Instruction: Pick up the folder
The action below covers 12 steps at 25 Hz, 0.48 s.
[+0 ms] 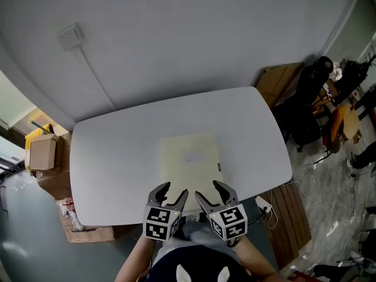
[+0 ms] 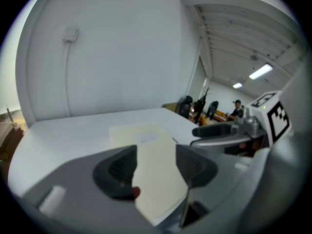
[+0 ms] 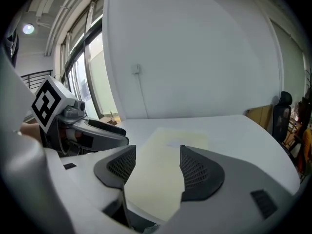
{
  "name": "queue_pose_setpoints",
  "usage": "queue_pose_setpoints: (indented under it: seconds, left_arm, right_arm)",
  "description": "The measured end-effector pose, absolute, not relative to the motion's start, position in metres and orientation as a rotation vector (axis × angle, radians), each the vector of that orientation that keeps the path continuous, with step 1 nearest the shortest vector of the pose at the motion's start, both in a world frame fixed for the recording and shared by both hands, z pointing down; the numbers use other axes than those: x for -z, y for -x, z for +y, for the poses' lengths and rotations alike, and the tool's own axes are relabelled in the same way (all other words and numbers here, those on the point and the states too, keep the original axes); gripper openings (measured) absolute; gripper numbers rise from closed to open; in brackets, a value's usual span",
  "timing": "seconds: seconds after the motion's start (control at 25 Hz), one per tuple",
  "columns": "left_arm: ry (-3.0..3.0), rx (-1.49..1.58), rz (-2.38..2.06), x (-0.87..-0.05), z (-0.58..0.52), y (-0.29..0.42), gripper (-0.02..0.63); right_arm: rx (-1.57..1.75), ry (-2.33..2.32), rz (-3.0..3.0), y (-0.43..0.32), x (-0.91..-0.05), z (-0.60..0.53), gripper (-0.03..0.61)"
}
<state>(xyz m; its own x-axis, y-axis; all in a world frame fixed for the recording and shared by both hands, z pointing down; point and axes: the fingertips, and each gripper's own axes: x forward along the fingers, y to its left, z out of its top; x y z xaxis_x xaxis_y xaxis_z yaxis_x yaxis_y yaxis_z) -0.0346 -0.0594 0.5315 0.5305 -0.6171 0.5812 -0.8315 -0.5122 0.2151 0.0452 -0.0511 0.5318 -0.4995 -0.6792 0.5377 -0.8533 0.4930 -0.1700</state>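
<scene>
Far to the left of the folder [image 1: 190, 157], past the end of the tabletop [image 1: 111, 157], cardboard boxes [image 1: 42, 153] stand on the floor. They play no part in the task.

The folder is pale yellow and lies flat on the white tabletop, toward the person's side of it. Its long axis runs straight away from the person and its short near edge faces the two grippers.

The left gripper [image 1: 173, 191] sits at the folder's near-left corner. Its jaws stand apart with nothing pressed between the pads. In the left gripper view that corner shows in the gap between the jaws, so the folder lies straight ahead of this gripper and a little below it.

The right gripper [image 1: 210, 191] sits at the folder's near-right corner, close beside the left gripper. It is also open. The right gripper view shows the yellow sheet running forward through its gap, with both ribbed pads clear of it.

Neither gripper is plainly nearer, since both flank the same short edge. No view settles whether either jaw tip already touches the folder or the tabletop.

My judgement is that the pickup turns on this near edge. The jaws have to come onto the thin edge from the person's side, and on a flat sheet that looks awkward.

Well to the right of the folder, off the tabletop, a dark office chair [image 1: 308, 98] stands among other clutter
</scene>
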Motion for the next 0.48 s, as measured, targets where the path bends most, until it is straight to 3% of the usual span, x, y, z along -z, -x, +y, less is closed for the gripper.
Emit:
queue_pose_setpoints:
  seconds: [0.48]
  left_arm:
    - [-2.225,-0.649,-1.218,-0.567,-0.08,0.039,0.259]
  right_arm:
    - [-0.631,-1.237,-2.269,-0.07,-0.568,-0.079,0.258]
